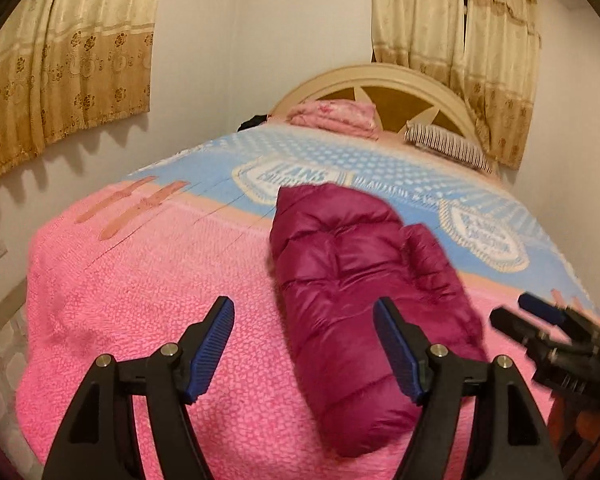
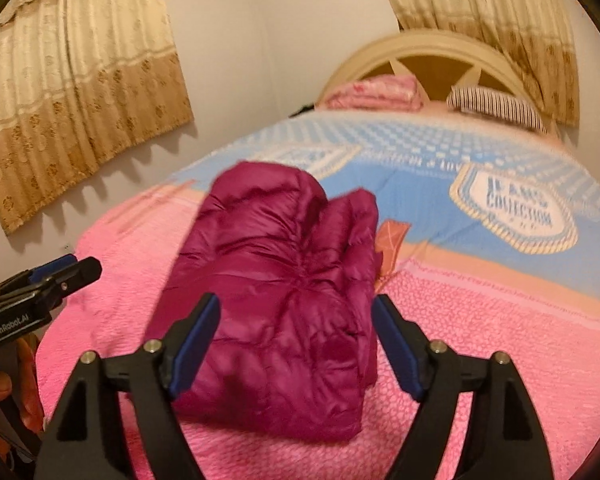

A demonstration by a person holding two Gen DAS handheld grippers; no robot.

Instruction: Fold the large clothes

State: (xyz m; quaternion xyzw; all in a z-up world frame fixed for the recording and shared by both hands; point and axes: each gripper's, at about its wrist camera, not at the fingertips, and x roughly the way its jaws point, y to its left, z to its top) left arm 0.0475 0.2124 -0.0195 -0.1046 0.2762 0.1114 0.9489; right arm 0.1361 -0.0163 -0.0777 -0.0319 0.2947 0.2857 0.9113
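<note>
A magenta puffer jacket (image 1: 352, 292) lies folded into a thick bundle on the pink part of the bed cover (image 1: 140, 300). It also shows in the right wrist view (image 2: 276, 304). My left gripper (image 1: 304, 344) is open and empty, held above the cover just left of the bundle. My right gripper (image 2: 296, 340) is open and empty, held above the near end of the bundle. The right gripper shows at the right edge of the left wrist view (image 1: 540, 320). The left gripper shows at the left edge of the right wrist view (image 2: 60, 276).
The bed cover is pink near me and blue (image 2: 420, 168) farther off. A folded pink blanket (image 1: 336, 118) and a striped pillow (image 1: 448, 144) lie by the cream headboard (image 1: 388, 80). Curtains (image 1: 60, 68) hang on the walls left and behind the bed.
</note>
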